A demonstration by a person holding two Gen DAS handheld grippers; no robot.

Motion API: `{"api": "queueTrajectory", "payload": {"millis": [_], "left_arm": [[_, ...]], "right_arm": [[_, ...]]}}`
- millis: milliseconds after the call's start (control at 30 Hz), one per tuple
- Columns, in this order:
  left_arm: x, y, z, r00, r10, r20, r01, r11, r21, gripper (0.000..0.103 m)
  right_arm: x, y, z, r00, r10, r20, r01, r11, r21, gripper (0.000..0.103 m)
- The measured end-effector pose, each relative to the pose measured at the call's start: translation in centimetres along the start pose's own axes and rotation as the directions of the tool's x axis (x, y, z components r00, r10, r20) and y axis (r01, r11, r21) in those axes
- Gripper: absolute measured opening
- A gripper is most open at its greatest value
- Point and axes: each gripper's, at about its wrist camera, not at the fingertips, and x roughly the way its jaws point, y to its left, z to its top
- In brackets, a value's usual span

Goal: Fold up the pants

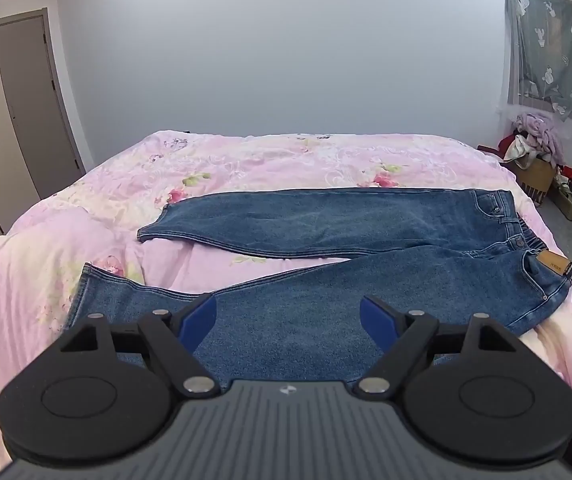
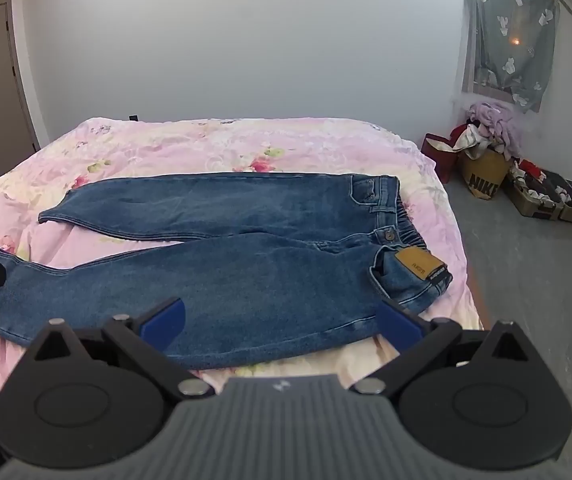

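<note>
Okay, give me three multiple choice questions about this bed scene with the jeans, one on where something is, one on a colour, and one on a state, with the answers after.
1. Where does the jeans' waistband lie?
A. Toward the right side of the bed
B. Toward the left side
C. Hanging off the near edge

2. What colour are the pads on the left gripper?
A. Red
B. Blue
C. Yellow

3. How is the right gripper?
A. Shut on the denim
B. Open, holding nothing
C. Shut on the bedspread

Answers: A, the button and tan patch sit at the right; B, both pads are blue; B, its fingers stand wide apart.
</note>
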Motion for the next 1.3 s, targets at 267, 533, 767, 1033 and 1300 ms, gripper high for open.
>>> {"api": "queueTrajectory", "payload": {"millis": [267, 533, 767, 1033, 1300], "left_arm": [[0.0, 0.4, 0.0, 1.0, 0.009, -0.008, -0.009, 1.0, -0.01, 0.095], [0.0, 0.8, 0.0, 1.0, 0.017, -0.007, -0.018, 0.999, -0.027, 0.095], [0.1, 0.9, -0.2, 1.0, 0.018, -0.01, -0.018, 0.999, -0.03, 0.095], [0.1, 1.1, -0.4, 1.0, 0.015, -0.01, -0.016, 0.999, -0.036, 0.095], [0.0, 1.0, -0.5, 1.0, 0.015, -0.011, -0.015, 0.999, -0.039, 0.095]], "right_arm": [[-0.1, 0.1, -0.2, 1.0, 0.01, 0.005, -0.01, 1.0, -0.008, 0.098], [-0.3, 0.3, -0.3, 1.0, 0.01, 0.005, -0.01, 1.0, -0.014, 0.098], [-0.2, 0.3, -0.3, 1.0, -0.002, -0.003, 0.002, 1.0, -0.01, 0.098], [-0.1, 0.4, -0.2, 1.0, -0.004, -0.004, 0.004, 1.0, -0.007, 0.098], [0.0, 0.4, -0.2, 1.0, -0.001, -0.009, 0.001, 1.0, -0.005, 0.098]]}}
